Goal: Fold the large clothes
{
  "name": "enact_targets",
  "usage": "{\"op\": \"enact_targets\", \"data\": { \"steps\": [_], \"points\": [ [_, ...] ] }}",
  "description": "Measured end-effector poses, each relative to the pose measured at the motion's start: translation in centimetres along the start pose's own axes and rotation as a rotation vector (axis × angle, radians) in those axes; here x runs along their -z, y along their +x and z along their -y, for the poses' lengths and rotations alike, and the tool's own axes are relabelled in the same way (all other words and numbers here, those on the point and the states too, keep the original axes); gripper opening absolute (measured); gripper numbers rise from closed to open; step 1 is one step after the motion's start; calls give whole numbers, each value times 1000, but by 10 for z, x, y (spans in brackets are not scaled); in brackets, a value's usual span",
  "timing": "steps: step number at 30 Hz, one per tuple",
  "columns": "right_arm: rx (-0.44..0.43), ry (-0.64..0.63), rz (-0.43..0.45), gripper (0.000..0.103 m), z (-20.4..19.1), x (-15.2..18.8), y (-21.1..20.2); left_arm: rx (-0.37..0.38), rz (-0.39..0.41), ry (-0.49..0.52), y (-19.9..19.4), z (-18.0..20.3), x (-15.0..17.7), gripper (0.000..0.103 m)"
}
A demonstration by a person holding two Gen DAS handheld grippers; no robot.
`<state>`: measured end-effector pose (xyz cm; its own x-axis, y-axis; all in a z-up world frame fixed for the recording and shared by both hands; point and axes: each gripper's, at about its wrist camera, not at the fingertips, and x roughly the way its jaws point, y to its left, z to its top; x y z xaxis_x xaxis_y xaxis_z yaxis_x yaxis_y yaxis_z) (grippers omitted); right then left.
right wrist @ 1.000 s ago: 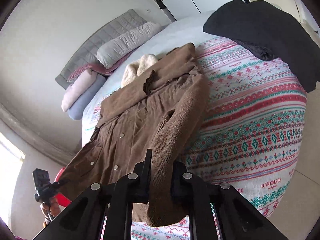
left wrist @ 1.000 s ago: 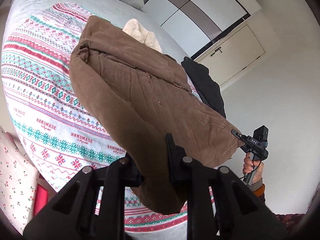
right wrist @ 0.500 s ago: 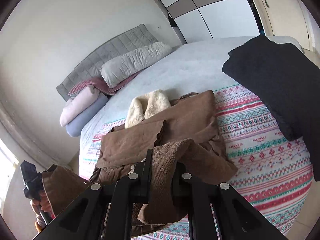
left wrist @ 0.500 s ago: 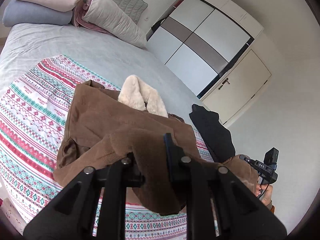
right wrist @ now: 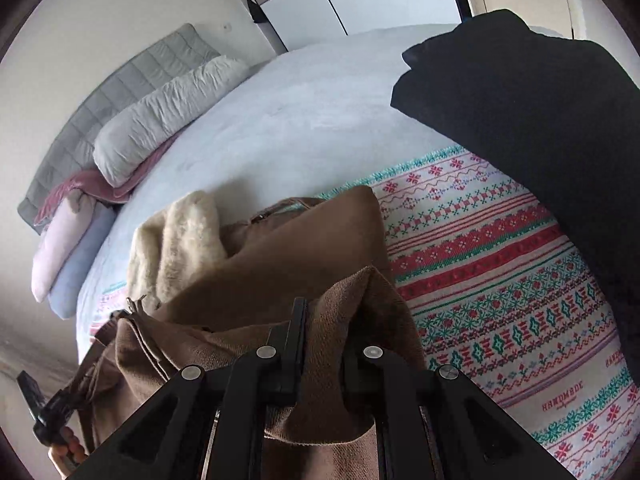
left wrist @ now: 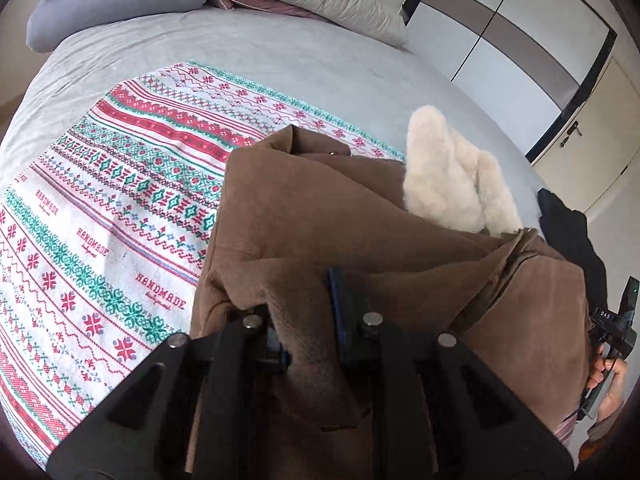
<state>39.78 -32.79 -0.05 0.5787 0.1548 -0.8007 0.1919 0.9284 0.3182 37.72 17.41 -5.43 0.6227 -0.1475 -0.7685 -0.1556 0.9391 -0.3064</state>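
A brown corduroy coat (left wrist: pixel 304 216) with a cream fleece collar (left wrist: pixel 448 176) lies folded over on a patterned blanket (left wrist: pixel 100 208) on the bed. My left gripper (left wrist: pixel 308 312) is shut on a bunch of the coat's lower hem, held over the upper body of the coat. In the right wrist view my right gripper (right wrist: pixel 324 320) is shut on another bunch of the same coat (right wrist: pixel 296 248), beside the fleece collar (right wrist: pixel 180 248). Each view shows the other gripper at its edge, held by a hand: the right one (left wrist: pixel 612 320), the left one (right wrist: pixel 44 412).
A black garment (right wrist: pixel 528 120) lies on the bed's right side. Pillows (left wrist: pixel 120 4) and a grey headboard (right wrist: pixel 100 92) are at the far end. A wardrobe with sliding doors (left wrist: pixel 516 36) stands beyond the bed. The grey sheet (left wrist: pixel 240 48) lies beyond the blanket.
Both grippers have carried the coat's lower part forward and down toward the collar, so the long hanging coat is now doubled over on the blanket. Both grips stay shut.
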Motion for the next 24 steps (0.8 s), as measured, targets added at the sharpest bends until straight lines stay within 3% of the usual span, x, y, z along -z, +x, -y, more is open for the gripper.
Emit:
{"op": "enact_targets", "data": {
  "steps": [3, 7, 10, 11, 12, 13, 14, 16, 18, 20, 24],
  "points": [
    [33, -16, 2, 11, 4, 9, 23, -22, 9, 42, 7, 2, 6, 22],
    [-6, -19, 25, 14, 9, 13, 14, 29, 2, 33, -1, 0, 6, 25],
    [-78, -23, 18, 26, 9, 12, -5, 109, -5, 42, -24, 0, 8, 42],
    [-102, -29, 22, 29, 10, 12, -14, 132, 0, 52, -34, 0, 9, 54],
    [-119, -41, 36, 39, 10, 12, -25, 141, 16, 66, -46, 1, 11, 68],
    [-132, -56, 60, 53, 10, 12, -37, 137, 46, 89, -58, 0, 13, 74],
    [-151, -69, 89, 58, 12, 12, -50, 127, 82, 120, -70, 0, 15, 82],
    [-207, -73, 141, 67, 20, 10, -71, 115, 134, 191, -87, -2, 18, 83],
    [-213, -74, 169, 72, 28, 6, -82, 63, 127, 238, -85, -8, 17, 84],
    [-174, -99, 162, 74, 30, 1, -78, 1, 79, 249, -69, -16, 11, 84],
    [-83, -198, 76, 75, 21, -3, -43, -12, -35, 218, -32, -27, -6, 84]
  ]
}}
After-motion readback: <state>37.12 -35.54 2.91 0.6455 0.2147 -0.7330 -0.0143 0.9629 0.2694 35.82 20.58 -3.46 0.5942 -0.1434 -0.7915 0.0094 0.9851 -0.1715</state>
